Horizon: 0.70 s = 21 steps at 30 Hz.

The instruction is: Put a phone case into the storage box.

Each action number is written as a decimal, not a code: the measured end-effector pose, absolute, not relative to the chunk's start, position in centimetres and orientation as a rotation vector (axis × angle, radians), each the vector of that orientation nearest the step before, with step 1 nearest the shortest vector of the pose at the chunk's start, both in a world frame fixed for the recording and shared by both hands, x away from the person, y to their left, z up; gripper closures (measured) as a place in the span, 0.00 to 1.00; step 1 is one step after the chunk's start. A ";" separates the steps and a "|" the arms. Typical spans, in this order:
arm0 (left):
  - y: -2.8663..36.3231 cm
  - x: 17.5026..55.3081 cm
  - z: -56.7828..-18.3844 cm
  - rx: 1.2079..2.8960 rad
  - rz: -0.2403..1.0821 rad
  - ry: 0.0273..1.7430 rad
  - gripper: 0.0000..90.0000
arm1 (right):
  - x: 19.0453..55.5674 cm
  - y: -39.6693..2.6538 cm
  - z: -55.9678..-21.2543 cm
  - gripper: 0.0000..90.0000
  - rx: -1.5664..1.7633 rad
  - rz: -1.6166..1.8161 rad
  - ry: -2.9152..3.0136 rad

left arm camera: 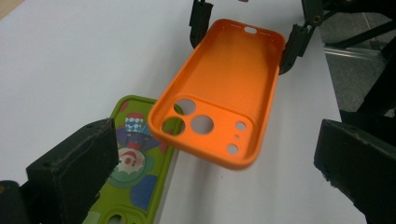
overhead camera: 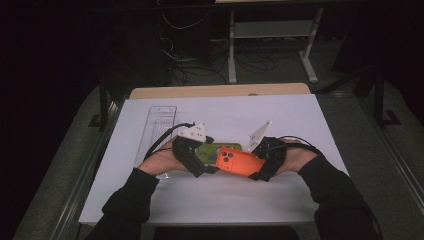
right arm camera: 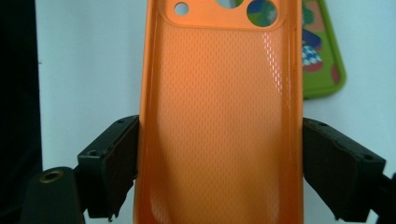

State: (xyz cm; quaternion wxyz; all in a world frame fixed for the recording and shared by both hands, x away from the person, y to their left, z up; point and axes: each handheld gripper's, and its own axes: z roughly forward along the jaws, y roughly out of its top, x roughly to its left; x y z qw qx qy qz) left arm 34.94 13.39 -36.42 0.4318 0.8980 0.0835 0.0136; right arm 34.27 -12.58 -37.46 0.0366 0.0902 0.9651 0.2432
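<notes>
Right gripper (right arm camera: 219, 163) clamps orange case (right arm camera: 219, 116) by its long edges (lifted off table); left gripper (left arm camera: 210, 172) wide open, empty, over green case (left arm camera: 135, 186).

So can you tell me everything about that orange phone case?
The orange rubbery-looking phone case is empty, its open inside facing up, with a fine dotted texture. One end has a raised block of round camera holes, three big and some small; the other end has a small slot in its rim. The right gripper holds it by its long sides, black pads pressing both edges. It hangs tilted above the white table sheet, partly over a green patterned phone case lying there. The left gripper is open near its camera end.
</notes>
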 end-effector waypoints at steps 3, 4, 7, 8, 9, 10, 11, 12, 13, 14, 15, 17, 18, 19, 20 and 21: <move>13.3 34.8 -36.5 2.243 0.009 0.190 0.00 | 34.0 -11.9 -37.5 0.17 0.245 0.737 2.977; 13.2 34.7 -36.6 2.258 0.000 0.166 0.00 | 33.9 -11.4 -37.6 0.17 0.219 0.735 2.982; 13.0 34.5 -36.8 2.270 -0.011 0.147 0.00 | 33.6 -11.0 -37.6 0.17 0.191 0.735 2.991; 12.9 34.5 -36.8 2.278 -0.011 0.128 0.00 | 33.4 -10.6 -37.6 0.17 0.169 0.745 2.998; 12.9 34.4 -36.9 2.285 -0.016 0.118 0.00 | 33.3 -10.4 -37.5 0.17 0.164 0.746 3.002; 12.7 34.3 -37.0 2.299 -0.030 0.101 0.00 | 33.2 -10.3 -37.5 0.17 0.153 0.746 3.005; 12.7 34.3 -37.0 2.299 -0.030 0.101 0.00 | 33.2 -10.3 -37.5 0.17 0.153 0.746 3.005; 12.6 34.3 -37.0 2.312 -0.032 0.080 0.00 | 33.1 -10.1 -37.5 0.17 0.147 0.743 3.005; 12.5 34.1 -37.2 2.313 -0.042 0.074 0.00 | 33.0 -9.9 -37.5 0.17 0.130 0.739 3.006; 12.3 34.1 -37.2 2.320 -0.049 0.063 0.00 | 33.0 -9.9 -37.5 0.17 0.130 0.739 3.006; 12.2 33.9 -37.3 2.324 -0.059 0.070 0.00 | 33.0 -9.7 -37.5 0.17 0.119 0.739 3.006; 11.8 33.8 -37.7 2.356 -0.063 0.055 0.00 | 32.8 -9.5 -37.5 0.17 0.105 0.736 3.010; 11.8 33.8 -37.7 2.356 -0.063 0.055 0.00 | 32.7 -9.4 -37.5 0.17 0.105 0.735 3.012; 11.7 33.7 -37.8 2.365 -0.060 0.050 0.00 | 32.7 -9.4 -37.5 0.17 0.105 0.735 3.012; 11.6 33.6 -38.0 2.371 -0.063 0.050 0.00 | 32.7 -9.3 -37.5 0.17 0.094 0.735 3.010; 11.5 33.6 -38.1 2.382 -0.063 0.043 0.00 | 32.6 -9.2 -37.5 0.17 0.089 0.733 3.008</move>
